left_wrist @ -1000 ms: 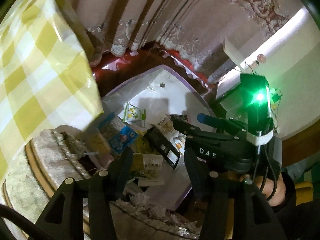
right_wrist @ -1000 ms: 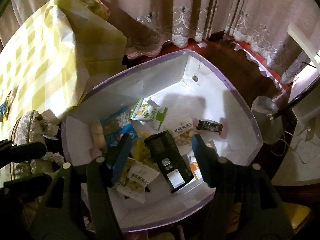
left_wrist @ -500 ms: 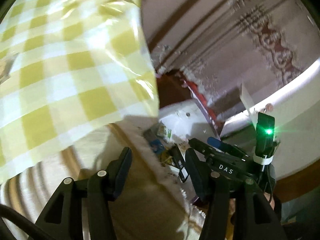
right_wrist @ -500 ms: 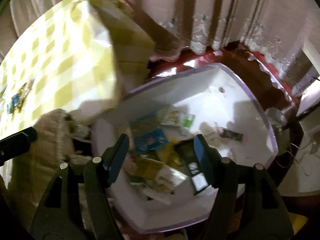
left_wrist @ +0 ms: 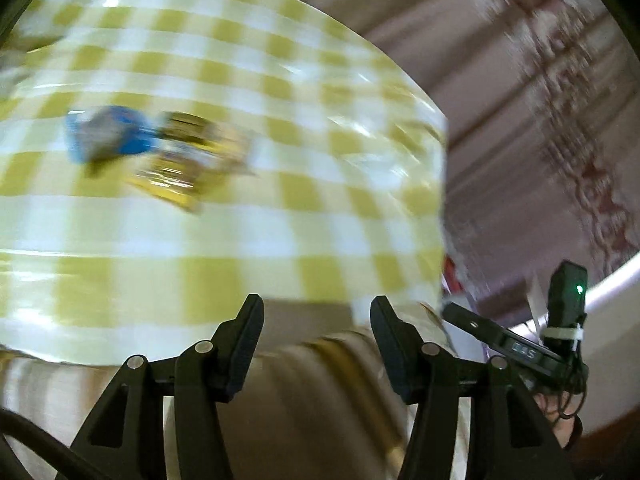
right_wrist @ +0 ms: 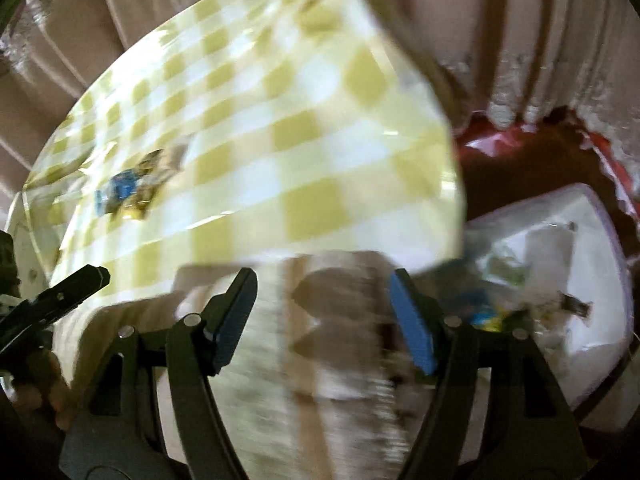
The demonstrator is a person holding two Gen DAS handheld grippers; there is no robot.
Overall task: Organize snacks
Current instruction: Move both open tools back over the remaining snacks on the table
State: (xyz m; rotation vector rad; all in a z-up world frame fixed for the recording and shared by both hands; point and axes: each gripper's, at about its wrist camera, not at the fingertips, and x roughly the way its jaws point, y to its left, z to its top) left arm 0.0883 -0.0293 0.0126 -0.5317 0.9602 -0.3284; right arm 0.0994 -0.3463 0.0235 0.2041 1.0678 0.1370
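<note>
Both claws have swung away from the white bin (right_wrist: 592, 280) up toward the checkered tabletop (left_wrist: 240, 240). Left claw (left_wrist: 316, 344) and right claw (right_wrist: 324, 316) are spread wide, empty. Remaining snacks (left_wrist: 160, 156) sit mid-tabletop, probably next up.

Ahead of me a table draped in a glossy yellow-and-white checked cloth (left_wrist: 248, 216) fills most of my view, its corner hanging down over a beige, tasselled under-cover (right_wrist: 320, 344). Behind it hang long pale pink curtains (right_wrist: 472, 12) in soft vertical folds, with a lace-trimmed hem (right_wrist: 516, 108) brushing a dark reddish-brown polished floor (right_wrist: 532, 176) that catches a bright glint of light. Off to my right the curtain fabric carries an embroidered dark red pattern (left_wrist: 588, 128), smeared by blur, above a pale white ledge (left_wrist: 616, 284).
</note>
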